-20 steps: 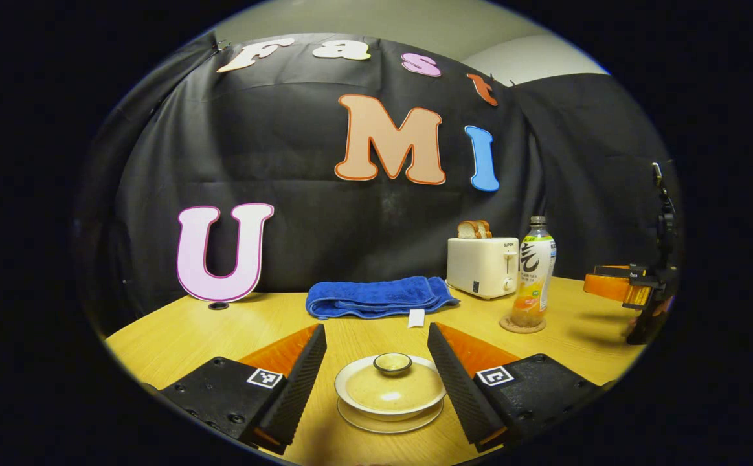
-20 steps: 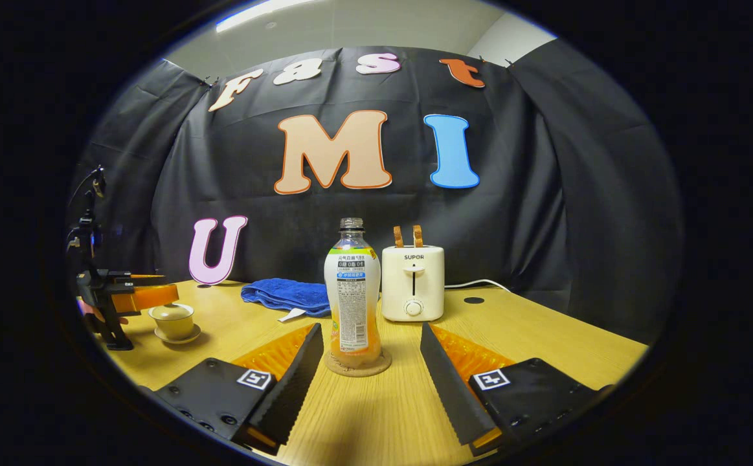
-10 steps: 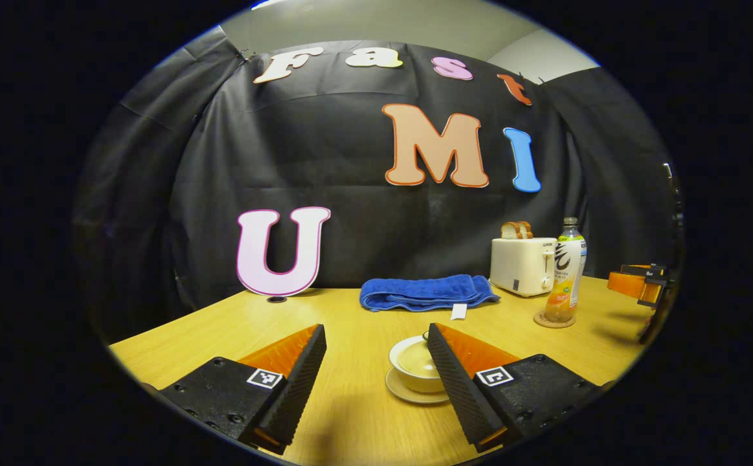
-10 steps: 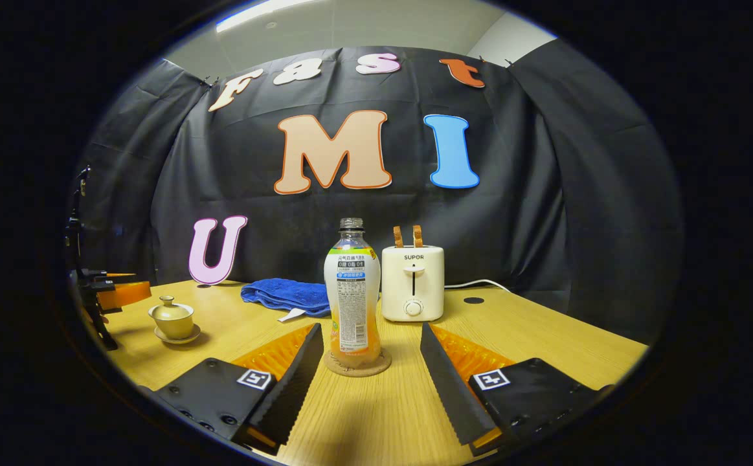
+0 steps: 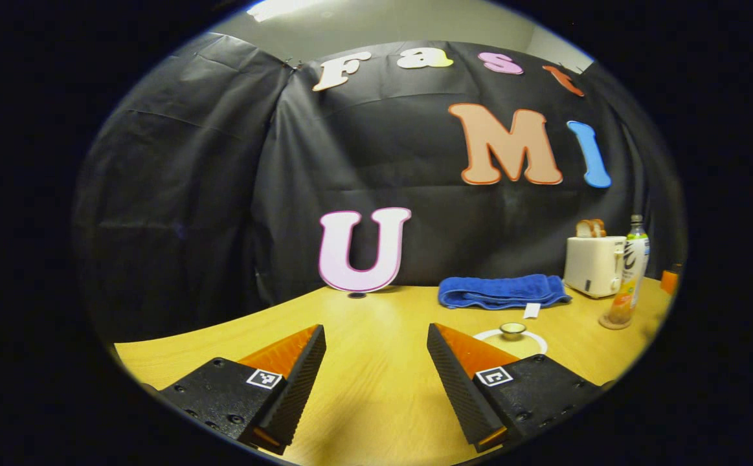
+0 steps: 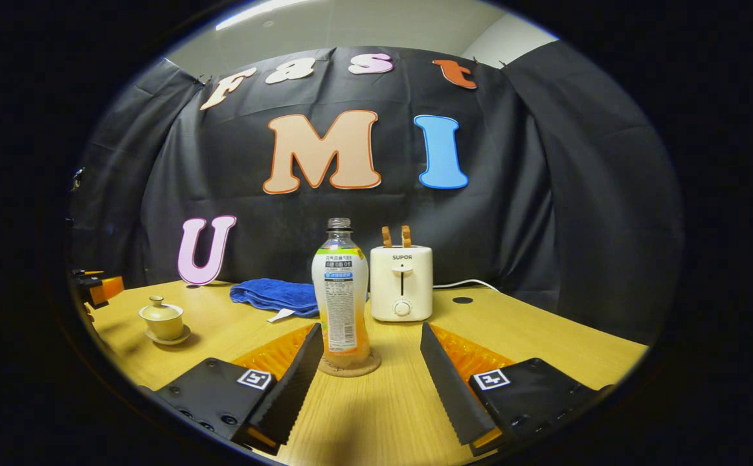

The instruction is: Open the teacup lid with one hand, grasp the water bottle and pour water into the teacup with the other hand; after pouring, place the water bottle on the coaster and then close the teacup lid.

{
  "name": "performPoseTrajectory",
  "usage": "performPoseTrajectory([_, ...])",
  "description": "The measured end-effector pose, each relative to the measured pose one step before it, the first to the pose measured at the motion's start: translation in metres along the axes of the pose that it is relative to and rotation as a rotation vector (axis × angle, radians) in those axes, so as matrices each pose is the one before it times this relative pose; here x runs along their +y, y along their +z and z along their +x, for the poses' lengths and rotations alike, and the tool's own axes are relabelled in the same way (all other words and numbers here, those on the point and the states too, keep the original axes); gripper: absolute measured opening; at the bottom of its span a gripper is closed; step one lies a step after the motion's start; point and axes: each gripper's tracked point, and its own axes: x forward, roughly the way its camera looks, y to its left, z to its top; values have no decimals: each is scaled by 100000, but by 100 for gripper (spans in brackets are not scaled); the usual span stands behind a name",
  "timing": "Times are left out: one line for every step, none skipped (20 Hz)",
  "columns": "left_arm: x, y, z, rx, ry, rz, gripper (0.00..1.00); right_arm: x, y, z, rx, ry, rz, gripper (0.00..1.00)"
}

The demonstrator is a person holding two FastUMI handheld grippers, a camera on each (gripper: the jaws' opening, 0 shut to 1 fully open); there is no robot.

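In the left gripper view, the left gripper (image 5: 376, 382) hangs low over the table (image 5: 376, 414), its fingers spread wide with nothing between them. Past its right finger sits the teacup (image 5: 512, 340), lid (image 5: 513, 329) on, partly hidden behind that finger. Farther back lies a blue towel (image 5: 502, 291), then a toaster (image 5: 593, 265) with bread in its slots, and just beside it the bottle (image 5: 629, 275) upright on its coaster (image 5: 612, 321). A bit of the right gripper (image 5: 669, 282) shows at the far right edge.

In the right gripper view, part of the left gripper (image 6: 101, 288) shows at the far left edge, near the teacup (image 6: 162, 318), which sits on its saucer (image 6: 166, 338) with the lid (image 6: 161, 305) closed. The towel (image 6: 272, 294) lies behind. The bottle (image 6: 342, 294) stands upright on the coaster (image 6: 350, 367), with the toaster (image 6: 401, 283) just behind to the right. The right gripper (image 6: 366, 382) is spread wide over the table (image 6: 382, 414), empty; the bottle stands ahead of it, nearer its left finger, apart from both.
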Motion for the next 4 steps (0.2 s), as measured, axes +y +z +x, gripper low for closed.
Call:
performPoseTrajectory([198, -76, -189, 23, 2185, -3, 92, -187, -40, -4, -61, -1292, -38, 93])
performPoseTrajectory([50, 39, -120, 17, 754, 34, 92, -200, 44, -13, -57, -1024, -47, 96])
performPoseTrajectory([-78, -46, 16, 60, 27, -18, 90, -131, -2, -36, -34, -895, -31, 96])
performPoseTrajectory([-58, 23, -35, -13, -10, -20, 90, -114, 33, -59, -30, -684, -32, 96])
